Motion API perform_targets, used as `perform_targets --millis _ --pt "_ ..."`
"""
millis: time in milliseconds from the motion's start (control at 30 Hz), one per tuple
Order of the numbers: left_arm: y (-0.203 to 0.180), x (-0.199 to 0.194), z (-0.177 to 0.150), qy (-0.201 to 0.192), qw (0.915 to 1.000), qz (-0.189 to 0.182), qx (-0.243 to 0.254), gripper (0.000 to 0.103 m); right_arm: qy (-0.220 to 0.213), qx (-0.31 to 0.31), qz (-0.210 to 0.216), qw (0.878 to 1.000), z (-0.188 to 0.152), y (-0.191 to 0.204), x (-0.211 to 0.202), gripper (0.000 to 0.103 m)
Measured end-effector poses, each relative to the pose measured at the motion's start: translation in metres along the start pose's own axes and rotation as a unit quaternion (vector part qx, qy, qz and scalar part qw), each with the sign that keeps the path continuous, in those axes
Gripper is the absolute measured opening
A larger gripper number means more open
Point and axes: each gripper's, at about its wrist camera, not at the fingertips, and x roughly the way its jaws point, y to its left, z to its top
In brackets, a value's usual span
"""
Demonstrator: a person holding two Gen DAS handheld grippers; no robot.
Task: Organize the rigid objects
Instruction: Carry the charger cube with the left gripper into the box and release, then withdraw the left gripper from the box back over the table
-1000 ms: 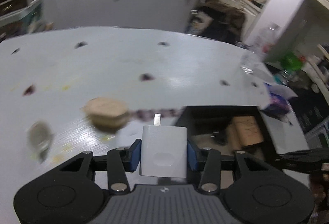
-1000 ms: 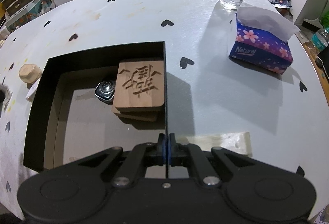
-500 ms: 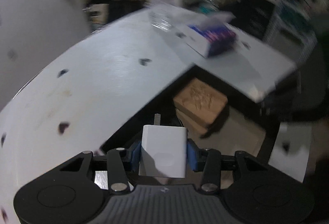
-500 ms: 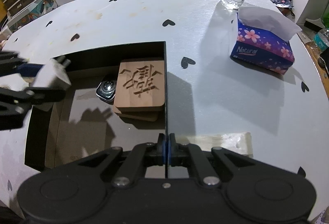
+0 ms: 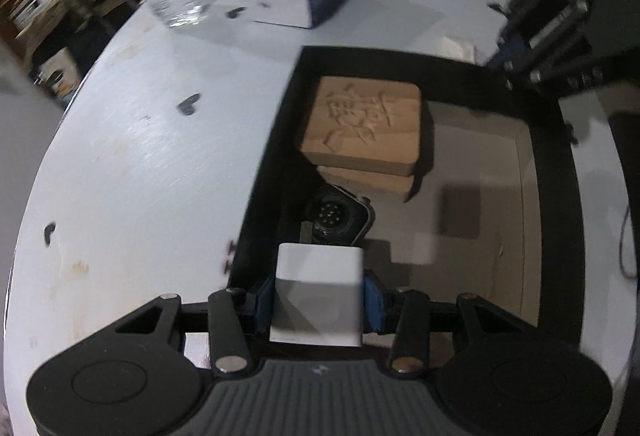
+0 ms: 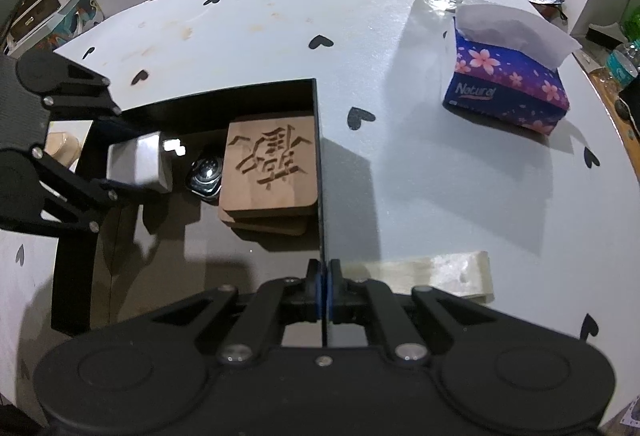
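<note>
Left gripper (image 5: 319, 296) clamps white charger (image 5: 318, 292) over the box (image 5: 554, 171) beside the watch (image 5: 340, 215); right gripper (image 6: 324, 292) pinches the wall; next: lower, release.

left gripper (image 5: 319, 290): matte black linkage arms, blue pads, silver screw heads, grey ribbed centre plate, two round raised discs | right gripper (image 6: 323, 290): same black linkage, blue pads, silver pivot screws, two round discs on the body
</note>
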Motion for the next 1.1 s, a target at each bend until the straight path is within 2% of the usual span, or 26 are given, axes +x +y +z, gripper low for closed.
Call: perform_targets --millis 133,167,200,233,267,433,567,667,733,833,900,1000,1100 --pt "-0.009 0.004 -0.001 -0.003 0.9993 0.021 0.031 0.048 0.002 0.000 0.000 1.000 0.000 0.001 0.000 0.003" --pt "-0.010 0.004 -0.002 -0.004 0.9993 0.025 0.029 0.050 0.002 -0.001 0.000 1.000 0.000 0.001 0.000 0.003" --pt "-0.011 0.003 -0.003 -0.005 0.9994 0.024 0.025 0.057 0.002 -0.001 0.000 1.000 0.000 0.001 0.000 0.003" --pt "-0.011 0.002 -0.004 -0.006 0.9996 0.021 0.018 0.062 0.002 -0.001 0.000 1.000 0.000 0.001 0.000 0.003" --pt "-0.011 0.001 -0.006 -0.008 0.9997 0.020 0.012 0.062 0.002 -0.001 0.000 1.000 0.000 0.001 0.000 0.003" --pt "-0.010 -0.008 -0.014 -0.019 0.9992 0.019 -0.031 0.062 0.003 -0.004 -0.001 1.000 0.001 0.001 0.000 0.003" --pt "-0.011 -0.023 -0.019 -0.044 0.9960 0.019 -0.075 0.062 0.003 -0.008 -0.002 1.000 0.001 0.003 0.000 0.003" --pt "-0.012 -0.035 -0.020 -0.065 0.9902 0.006 -0.123 0.059 0.003 -0.008 -0.002 1.000 0.001 0.002 0.000 0.003" --pt "-0.013 -0.039 -0.020 -0.072 0.9843 -0.018 -0.160 0.051 0.003 -0.008 -0.002 1.000 0.001 0.003 0.000 0.003" --pt "-0.019 -0.038 -0.019 -0.067 0.9749 -0.050 -0.206 0.049 0.003 -0.008 -0.003 1.000 0.001 0.003 0.000 0.003" --pt "-0.023 -0.032 -0.020 -0.059 0.9700 -0.058 -0.229 0.049 0.003 -0.011 -0.004 1.000 0.001 0.004 0.000 0.003" --pt "-0.027 -0.024 -0.022 -0.047 0.9643 -0.043 -0.257 0.049 0.003 -0.012 -0.004 1.000 0.001 0.004 0.000 0.003" --pt "-0.030 -0.020 -0.019 -0.042 0.9614 -0.002 -0.272 0.047 0.003 -0.012 -0.004 1.000 0.001 0.004 0.000 0.003"
